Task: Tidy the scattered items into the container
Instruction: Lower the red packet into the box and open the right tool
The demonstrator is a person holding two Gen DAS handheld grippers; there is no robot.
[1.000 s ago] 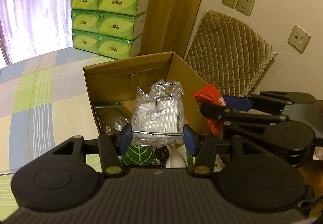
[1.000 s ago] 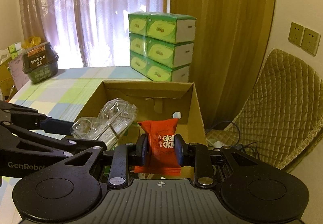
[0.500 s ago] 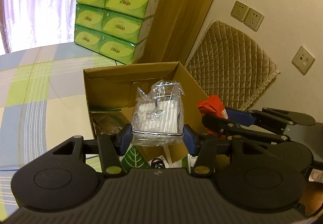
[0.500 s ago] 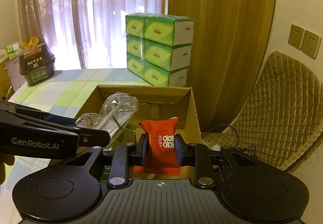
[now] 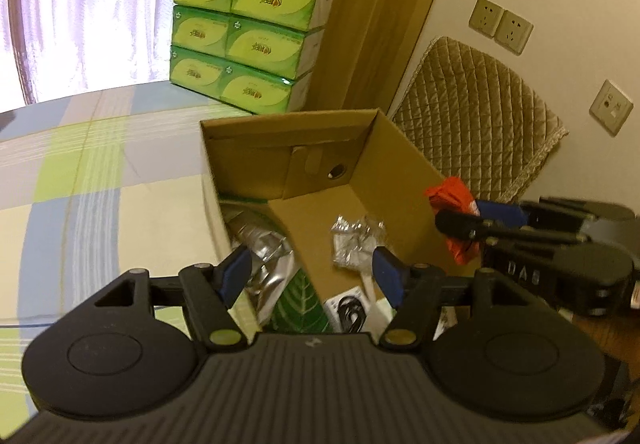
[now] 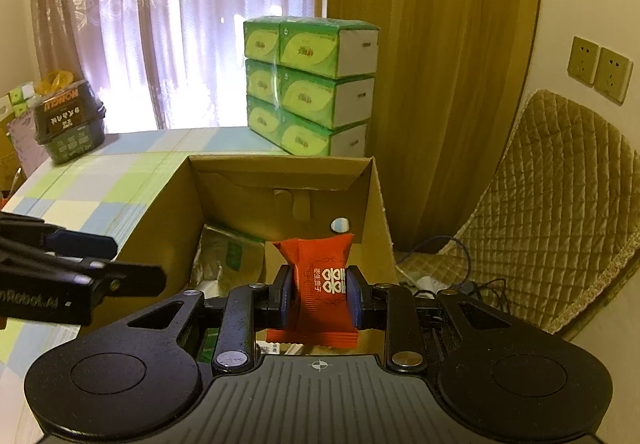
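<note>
Left tool (image 5: pixel 312 276) now spread and empty, clear packet (image 5: pixel 356 240) just dropped into cardboard box (image 5: pixel 288 132); right tool (image 6: pixel 320 294) clamped on red sachet (image 6: pixel 320 284), likely next in.

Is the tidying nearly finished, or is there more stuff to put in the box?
Partly done. The clear plastic packet already lies inside the cardboard box, beside a silver foil bag, and the left hand-held gripper is open and empty above them. In hand: the right hand-held gripper is clamped on the red snack packet, held over the box and not yet dropped. No other loose items show.
</note>
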